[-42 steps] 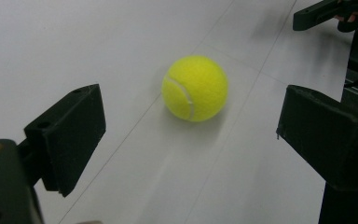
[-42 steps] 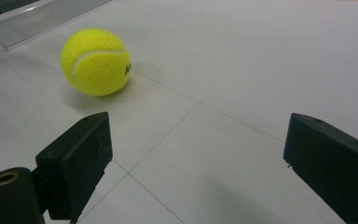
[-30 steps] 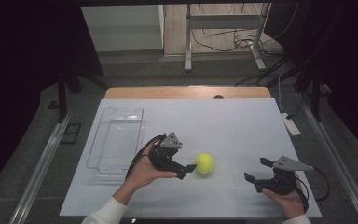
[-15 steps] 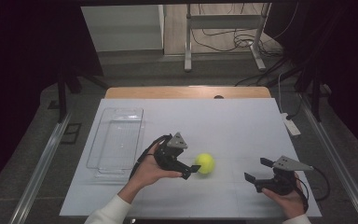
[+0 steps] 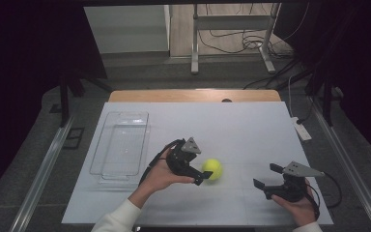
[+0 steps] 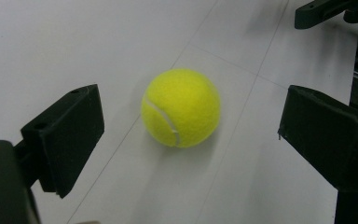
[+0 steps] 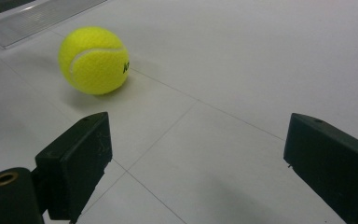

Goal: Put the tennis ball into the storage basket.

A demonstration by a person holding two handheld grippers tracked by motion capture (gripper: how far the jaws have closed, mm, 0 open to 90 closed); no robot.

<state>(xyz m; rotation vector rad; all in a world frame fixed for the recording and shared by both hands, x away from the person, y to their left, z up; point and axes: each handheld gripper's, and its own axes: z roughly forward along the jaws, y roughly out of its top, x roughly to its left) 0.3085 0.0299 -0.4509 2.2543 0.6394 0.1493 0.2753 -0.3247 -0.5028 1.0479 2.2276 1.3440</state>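
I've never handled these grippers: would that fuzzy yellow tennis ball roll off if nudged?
Probably: the fuzzy yellow tennis ball is round and sits free on the smooth white table. Its felt should grip well between the open left gripper jaws.

Ball (image 5: 212, 169) was bright yellow-green felt with a white curved seam and small dark lettering on one side. Table (image 5: 241, 130) under it was plain white, crossed by thin grey lines, with a tan wood strip along its far edge. Tray (image 5: 121, 145), left of the ball, was clear and colourless. Left gripper (image 5: 200, 175) and right gripper (image 5: 265, 176) were black, each topped by a grey plate. Sleeve (image 5: 118, 218) was white. Floor around the table was grey.
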